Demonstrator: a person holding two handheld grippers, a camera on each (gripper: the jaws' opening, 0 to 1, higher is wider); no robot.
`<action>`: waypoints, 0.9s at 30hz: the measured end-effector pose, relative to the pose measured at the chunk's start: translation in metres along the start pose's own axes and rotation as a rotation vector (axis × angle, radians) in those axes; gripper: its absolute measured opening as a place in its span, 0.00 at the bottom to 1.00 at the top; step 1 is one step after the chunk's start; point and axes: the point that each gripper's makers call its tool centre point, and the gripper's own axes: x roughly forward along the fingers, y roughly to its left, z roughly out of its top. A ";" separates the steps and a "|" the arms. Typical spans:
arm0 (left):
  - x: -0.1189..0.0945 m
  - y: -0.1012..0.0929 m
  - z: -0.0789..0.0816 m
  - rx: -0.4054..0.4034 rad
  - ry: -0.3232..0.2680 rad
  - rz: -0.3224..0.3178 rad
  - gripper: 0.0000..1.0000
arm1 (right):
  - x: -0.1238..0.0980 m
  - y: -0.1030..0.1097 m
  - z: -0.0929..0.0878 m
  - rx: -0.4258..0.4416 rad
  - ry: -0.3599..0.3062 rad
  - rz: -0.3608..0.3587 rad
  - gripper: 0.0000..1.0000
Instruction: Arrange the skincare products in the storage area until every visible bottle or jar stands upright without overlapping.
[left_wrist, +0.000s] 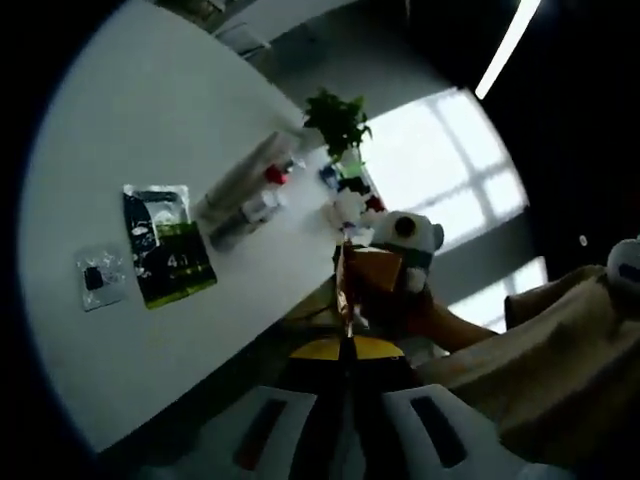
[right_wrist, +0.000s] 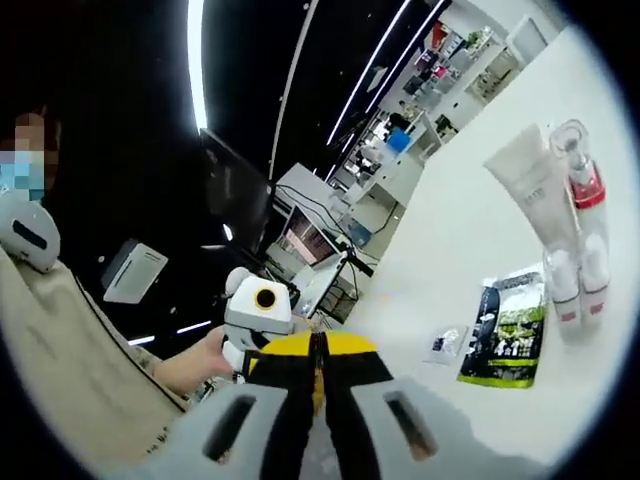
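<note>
Lying on the white table (left_wrist: 120, 130), the skincare products sit grouped around a green-and-black sachet (left_wrist: 170, 255): a small clear packet (left_wrist: 100, 278) just beside it, and a pale tube (left_wrist: 240, 180) with red-capped bottles (left_wrist: 272, 175) on its far side, all flat rather than upright. Past them stands a potted plant (left_wrist: 338, 120). The left gripper (left_wrist: 345, 345) has its jaws pressed together, empty. The right gripper (right_wrist: 318, 375) is likewise closed on nothing, well apart from the sachet (right_wrist: 510, 325), tube (right_wrist: 530, 185) and pump bottle (right_wrist: 580, 190).

The green sachet (left_wrist: 176, 262) on the desk (left_wrist: 120, 120) bears pale marks, perhaps "4.1"; nothing else reads clearly.
</note>
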 end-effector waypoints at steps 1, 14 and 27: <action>0.000 0.000 0.001 0.000 -0.008 -0.003 0.00 | -0.001 0.000 0.003 0.016 -0.018 0.000 0.01; -0.002 -0.002 0.039 0.045 -0.284 -0.022 0.05 | -0.016 -0.021 0.048 0.264 -0.375 -0.036 0.01; -0.001 0.007 0.046 -0.016 -0.432 0.004 0.00 | -0.009 -0.023 0.040 0.242 -0.345 -0.058 0.01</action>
